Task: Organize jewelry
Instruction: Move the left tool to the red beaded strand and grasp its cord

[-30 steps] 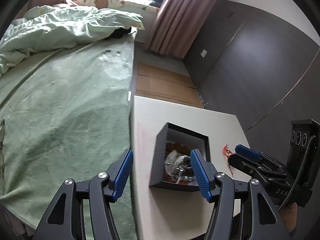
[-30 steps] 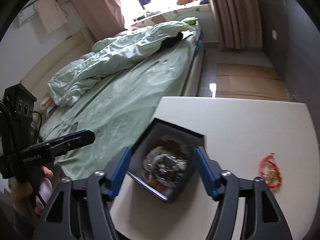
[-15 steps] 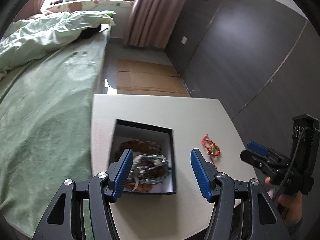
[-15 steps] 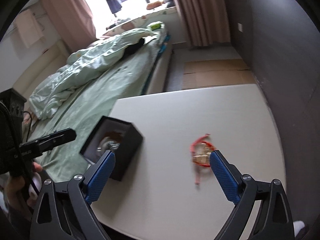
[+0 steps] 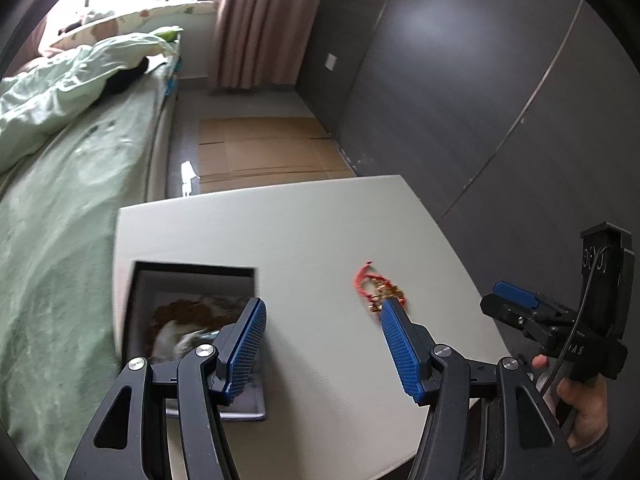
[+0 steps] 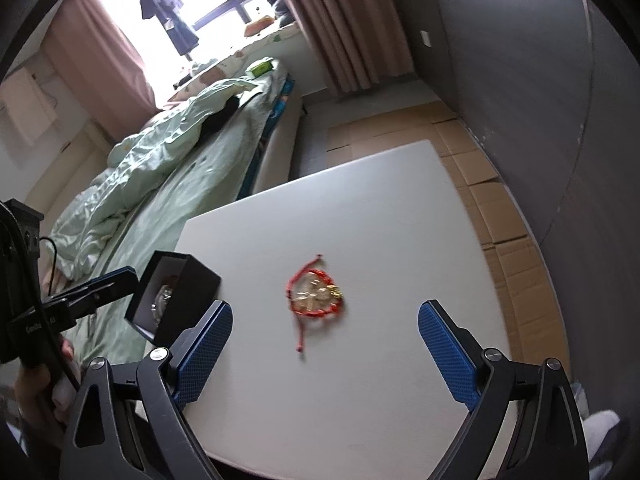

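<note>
A red cord bracelet with gold charms [image 6: 316,294] lies loose in the middle of the white table [image 6: 400,216]; it also shows in the left wrist view [image 5: 378,290]. A black open jewelry box [image 5: 192,276] with several pieces inside stands near the table's left edge, also seen in the right wrist view [image 6: 176,288]. My left gripper [image 5: 320,344] is open and empty, above the table between the box and the bracelet. My right gripper [image 6: 324,354] is open wide and empty, just short of the bracelet.
A bed with green sheets [image 5: 60,200] runs along the table's left side. Flattened cardboard [image 5: 260,148] covers the floor beyond the table. A dark grey wall [image 5: 480,80] stands on the right.
Both grippers have swung right, away from the box toward the bracelet. The right gripper's jaws have opened wider and the bracelet now lies centred ahead of them.
</note>
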{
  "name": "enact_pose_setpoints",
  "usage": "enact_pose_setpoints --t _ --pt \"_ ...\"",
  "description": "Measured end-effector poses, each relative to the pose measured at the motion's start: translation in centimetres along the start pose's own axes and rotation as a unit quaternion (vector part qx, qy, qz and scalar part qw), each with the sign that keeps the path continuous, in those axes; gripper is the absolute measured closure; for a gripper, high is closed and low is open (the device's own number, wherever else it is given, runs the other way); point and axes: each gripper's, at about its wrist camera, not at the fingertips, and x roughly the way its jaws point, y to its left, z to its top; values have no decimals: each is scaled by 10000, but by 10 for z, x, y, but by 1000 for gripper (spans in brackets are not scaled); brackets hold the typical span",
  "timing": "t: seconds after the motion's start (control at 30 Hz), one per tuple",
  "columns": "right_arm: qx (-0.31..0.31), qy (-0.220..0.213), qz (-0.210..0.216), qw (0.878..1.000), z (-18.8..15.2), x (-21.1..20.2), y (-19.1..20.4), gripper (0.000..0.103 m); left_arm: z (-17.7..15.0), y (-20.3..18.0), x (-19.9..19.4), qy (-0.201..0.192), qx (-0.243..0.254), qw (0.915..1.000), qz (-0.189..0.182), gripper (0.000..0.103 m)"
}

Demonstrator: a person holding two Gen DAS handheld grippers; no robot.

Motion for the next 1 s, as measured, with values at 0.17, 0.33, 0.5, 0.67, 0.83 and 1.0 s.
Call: enact_pose_setpoints --t 0.17,0.33,0.5,0.67,0.83,1.0 --pt "189 -24 -42 9998 -10 -5 -20 19 7 -13 28 307 -84 9994 -104 42" --pt "284 -32 -65 9996 -18 -6 -37 24 11 -22 54 592 -164 9980 -146 54" --pt "372 -50 -71 9993 -24 -9 -51 25 11 -26 81 890 -441 9949 -165 59" --pt "480 -95 -24 9988 -29 -11 -59 25 8 -32 101 1104 -642 9917 -176 69" --pt "555 -83 90 9984 -35 -10 -64 27 5 -35 118 1207 -791 9895 4 70" --pt "540 -49 138 9984 -38 -6 -62 30 1 -33 129 1217 -890 9885 140 72"
